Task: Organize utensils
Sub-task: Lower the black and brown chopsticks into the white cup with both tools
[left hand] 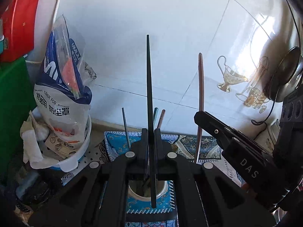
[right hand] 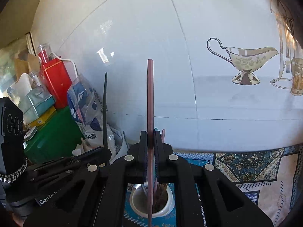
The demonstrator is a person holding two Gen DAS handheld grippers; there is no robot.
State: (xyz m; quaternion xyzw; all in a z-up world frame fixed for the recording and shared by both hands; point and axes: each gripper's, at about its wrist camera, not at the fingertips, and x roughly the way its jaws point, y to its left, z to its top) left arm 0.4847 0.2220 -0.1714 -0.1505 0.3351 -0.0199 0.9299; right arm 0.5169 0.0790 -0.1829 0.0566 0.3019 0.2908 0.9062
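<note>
A: Left wrist view first: the left hand-held gripper (left hand: 151,132) is clamped on a black chopstick (left hand: 149,94), held upright, its lower end hanging over the white cup (left hand: 162,189) on the patterned cloth (left hand: 117,141). To the right, the other gripper carries a brown chopstick (left hand: 200,94), also upright.

B: And what else is in the cup?

A: A few sticks already stand in it, their tops poking up just behind the fingers. A bag of dust covers (left hand: 60,87) sits in a tub at the left, near the tiled wall (left hand: 170,28).

B: Right wrist view?

A: The right hand-held gripper (right hand: 151,140) is closed on the brown chopstick, vertical, directly above the same cup, which sits on the desk. The black chopstick shows at the left, near the red tin (right hand: 55,81).

B: What could go wrong?

A: I'd judge both sticks are aimed at one narrow mouth. Lowered together, the grippers could knock each other, or a tip could catch the rim and tip the cup. A stick could also jam against those already inside.
</note>
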